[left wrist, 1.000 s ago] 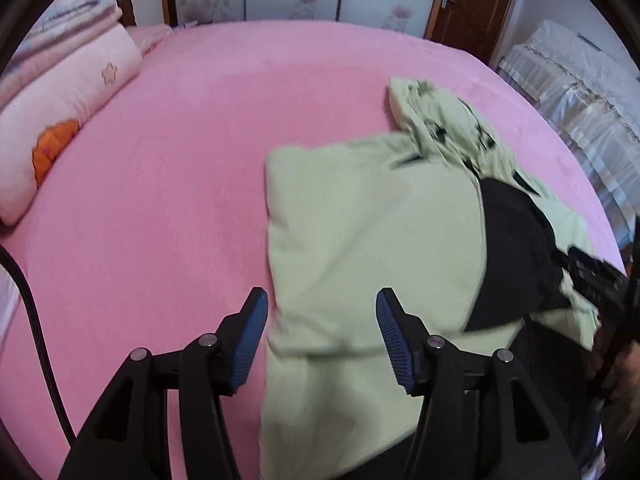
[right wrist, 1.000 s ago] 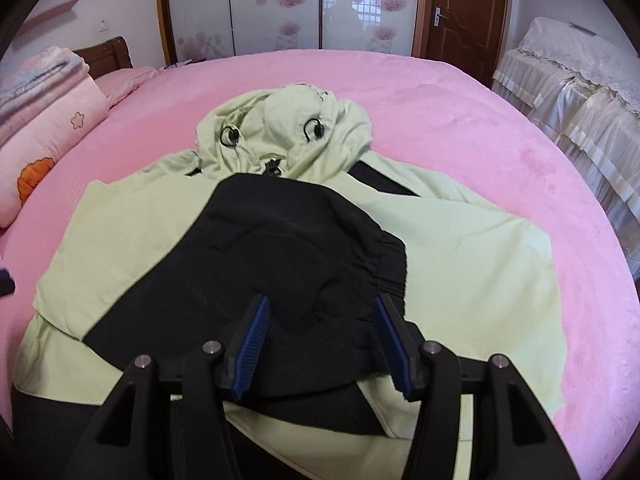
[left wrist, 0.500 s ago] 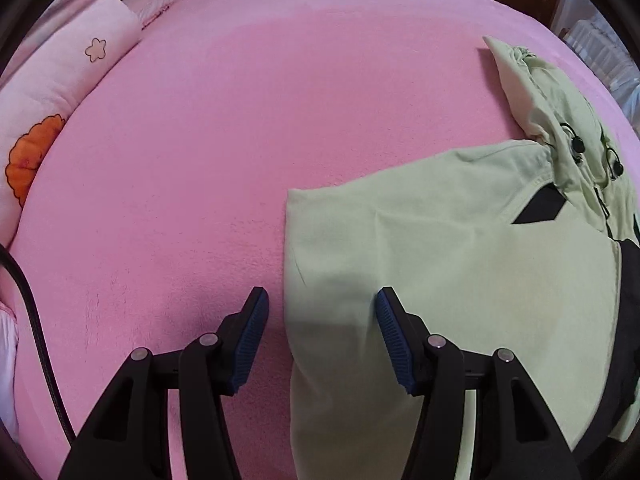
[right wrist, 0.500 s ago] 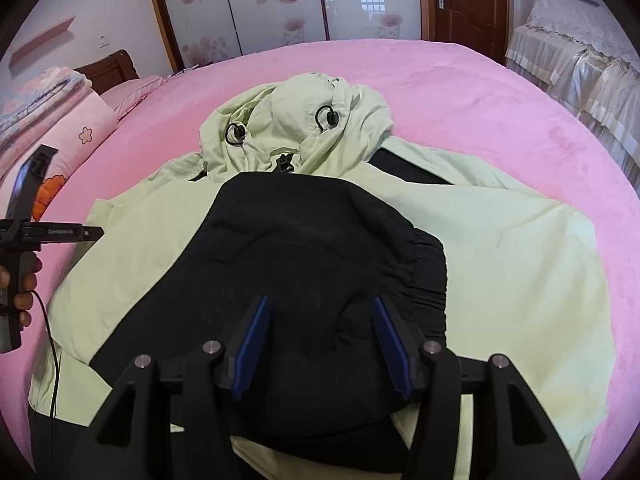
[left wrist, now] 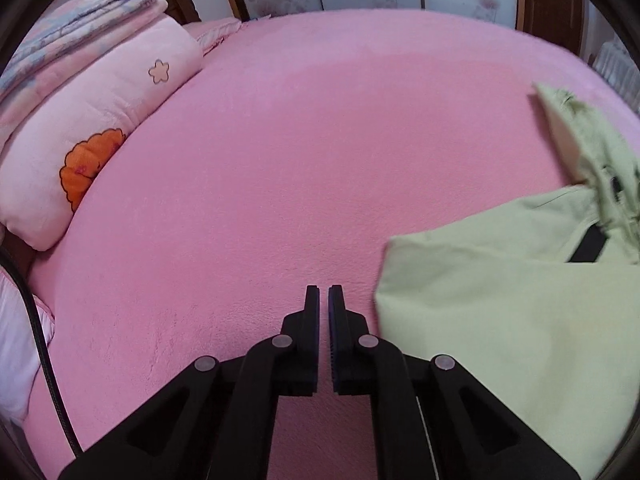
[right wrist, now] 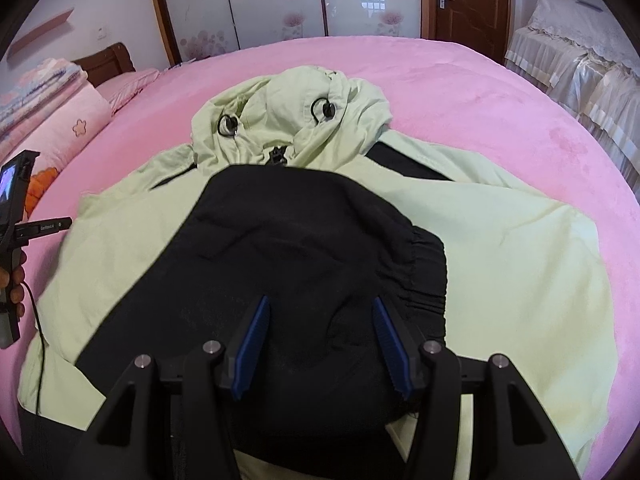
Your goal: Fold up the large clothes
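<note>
Jacket (right wrist: 500,264) in pale green lies spread flat on the big pink bed (left wrist: 300,140), with its hood (right wrist: 292,120) at the far end, toward the flowery closet doors (right wrist: 276,0). Its black part (right wrist: 288,264) lies folded over the middle of the green body (it may be a sleeve or a panel, I cannot tell which).

The left gripper (left wrist: 324,300) is over bare pink bed, just beside the jacket's left edge (left wrist: 500,320). Its jaws have just been closing and now they are pressed nearly together. Nothing is between them, no cloth at all.

The right gripper (right wrist: 320,344) hangs over the black part, near the bottom of the jacket. Its jaws stand about half open, and its blue pads (right wrist: 252,344) hold nothing. Whether they touch the cloth under them I cannot tell.

At the left side of the right wrist view, a hand (right wrist: 14,280) holds the handle of the other gripper.

A pink pillow (left wrist: 100,128) with an orange flower sits at the head of the bed, and folded blankets (left wrist: 72,20) rest on top of it. No box or basket shows.
</note>
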`<act>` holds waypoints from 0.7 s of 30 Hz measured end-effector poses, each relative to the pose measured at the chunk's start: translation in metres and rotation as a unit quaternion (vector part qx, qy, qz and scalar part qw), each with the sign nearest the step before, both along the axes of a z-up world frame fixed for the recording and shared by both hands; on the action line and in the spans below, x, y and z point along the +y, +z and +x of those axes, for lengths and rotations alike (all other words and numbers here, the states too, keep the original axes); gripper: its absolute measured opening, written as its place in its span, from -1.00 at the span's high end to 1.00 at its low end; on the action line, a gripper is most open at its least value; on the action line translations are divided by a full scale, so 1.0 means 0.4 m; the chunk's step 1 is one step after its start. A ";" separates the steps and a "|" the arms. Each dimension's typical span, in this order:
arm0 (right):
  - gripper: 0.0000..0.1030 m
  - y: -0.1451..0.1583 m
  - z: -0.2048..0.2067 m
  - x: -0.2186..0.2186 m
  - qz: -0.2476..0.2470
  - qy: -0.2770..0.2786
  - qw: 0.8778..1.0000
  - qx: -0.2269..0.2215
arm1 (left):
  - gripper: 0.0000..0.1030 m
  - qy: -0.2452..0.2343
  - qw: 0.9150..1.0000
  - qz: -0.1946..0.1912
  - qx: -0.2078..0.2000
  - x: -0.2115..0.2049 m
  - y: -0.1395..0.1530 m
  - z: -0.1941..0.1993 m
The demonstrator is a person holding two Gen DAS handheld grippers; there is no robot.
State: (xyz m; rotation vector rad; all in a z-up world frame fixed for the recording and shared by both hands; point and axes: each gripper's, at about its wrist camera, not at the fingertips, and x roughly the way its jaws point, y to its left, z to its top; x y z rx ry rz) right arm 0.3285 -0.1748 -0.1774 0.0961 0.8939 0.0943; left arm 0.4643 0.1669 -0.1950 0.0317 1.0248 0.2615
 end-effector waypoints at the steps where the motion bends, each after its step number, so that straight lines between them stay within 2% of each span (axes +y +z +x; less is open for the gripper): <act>1: -0.05 0.010 -0.004 0.000 0.006 -0.001 1.000 -0.005 | 0.85 -0.008 1.000 -0.006 -0.008 -0.014 0.015 -0.007; 4: -0.05 0.037 -0.009 0.018 0.020 0.001 1.000 -0.013 | 0.71 -0.046 0.998 -0.038 -0.018 -0.083 0.066 -0.066; 6: -0.05 0.047 -0.005 0.045 0.034 0.012 0.999 -0.011 | 0.65 -0.078 0.993 -0.088 -0.018 -0.140 0.078 -0.096; 9: -0.05 0.052 0.005 0.097 0.048 0.027 0.998 -0.011 | 0.57 -0.106 0.984 -0.145 -0.006 -0.228 0.062 -0.129; 11: -0.05 0.043 0.017 0.132 0.054 0.036 0.998 -0.006 | 0.54 -0.110 0.981 -0.162 0.006 -0.262 0.031 -0.134; 13: -0.05 0.022 0.031 0.157 0.053 0.044 0.998 0.006 | 0.54 -0.104 0.982 -0.153 0.027 -0.275 -0.030 -0.132; 16: -0.03 -0.020 0.048 0.154 0.015 0.038 0.999 0.024 | 0.55 -0.104 0.986 -0.131 0.015 -0.273 -0.071 -0.153; 18: -0.01 -0.029 0.047 0.120 -0.016 0.019 1.000 0.017 | 0.55 -0.101 0.989 -0.107 0.007 -0.249 -0.084 -0.157; 20: -0.01 -0.035 0.046 0.059 -0.047 -0.024 0.999 0.015 | 0.55 -0.092 0.990 -0.103 0.006 -0.215 -0.097 -0.165; 21: 0.01 -0.043 0.047 0.011 -0.035 -0.039 0.998 0.020 | 0.55 -0.086 0.991 -0.103 0.005 -0.191 -0.101 -0.164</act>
